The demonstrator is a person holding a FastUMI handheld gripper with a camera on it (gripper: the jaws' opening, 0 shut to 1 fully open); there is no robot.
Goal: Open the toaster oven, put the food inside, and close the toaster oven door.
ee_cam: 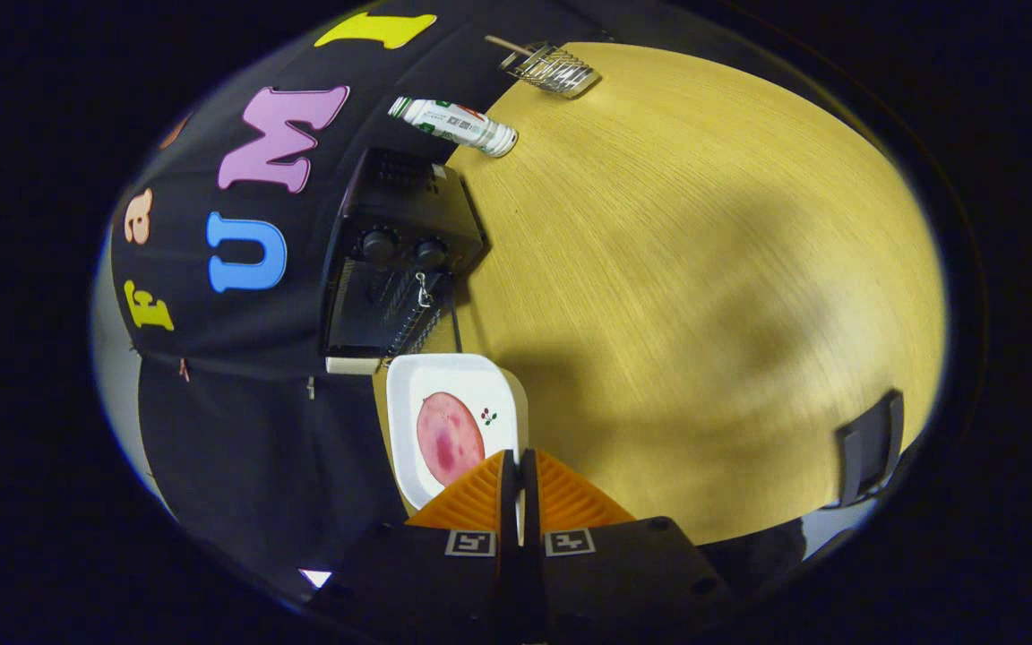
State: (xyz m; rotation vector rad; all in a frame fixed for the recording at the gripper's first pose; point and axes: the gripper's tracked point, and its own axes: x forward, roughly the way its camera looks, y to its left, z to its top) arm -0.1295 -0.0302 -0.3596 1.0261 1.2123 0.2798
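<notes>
Between the jaws (520,470) almost no gap shows: the two fingers stand pressed together, and their tips overlap the near edge of a white square plate (471,387). Whether that edge is pinched between them cannot be told. On the plate, just ahead of the jaws and a little to their left, lies a round pink slice of food (449,437), with a small printed motif beside it. Beyond the plate stands the black toaster oven (395,260) on the wooden desk (704,296), close to the booth's black cloth wall; it has two knobs on its front, and its door with a metal handle looks closed. Farther beyond the oven a white bottle (455,124) lies on its side, and past that sits a wire basket (552,68). Off to the right of the jaws, a black clip-like piece (870,443) sits at the desk's edge.
</notes>
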